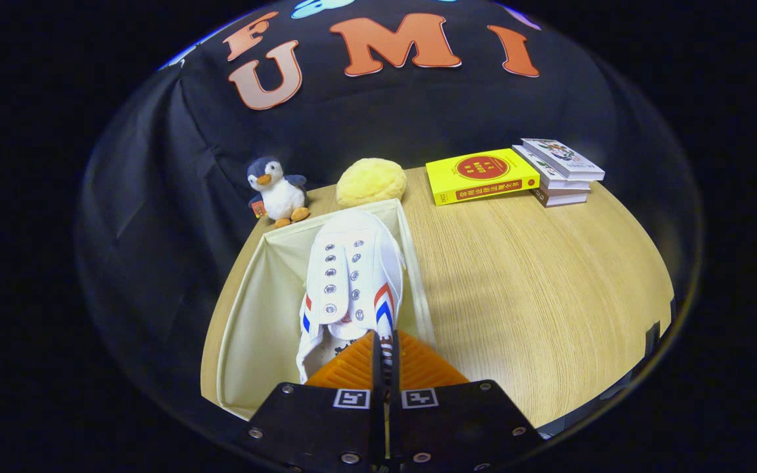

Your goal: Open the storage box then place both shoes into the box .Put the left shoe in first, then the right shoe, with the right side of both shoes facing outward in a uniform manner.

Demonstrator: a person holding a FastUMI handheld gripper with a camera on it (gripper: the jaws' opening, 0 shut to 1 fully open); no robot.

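Observation:
A white canvas shoe [351, 276] with red and blue side stripes hangs toe-away over the open cream storage box [255, 315]. My gripper [385, 355] is shut on the shoe's heel edge, both fingers pressed on the thin rim of fabric between them. The shoe sits along the box's right wall, its toe reaching the far rim. The box's inside left of the shoe shows bare lining. The shoe's sole is hidden beneath it.
The box stands on a light wooden table [523, 289]. Beyond it lie a plush penguin [278, 190] and a round yellow cushion [370, 182]. A yellow book [480, 175] and a short stack of books [559, 171] rest at the far right.

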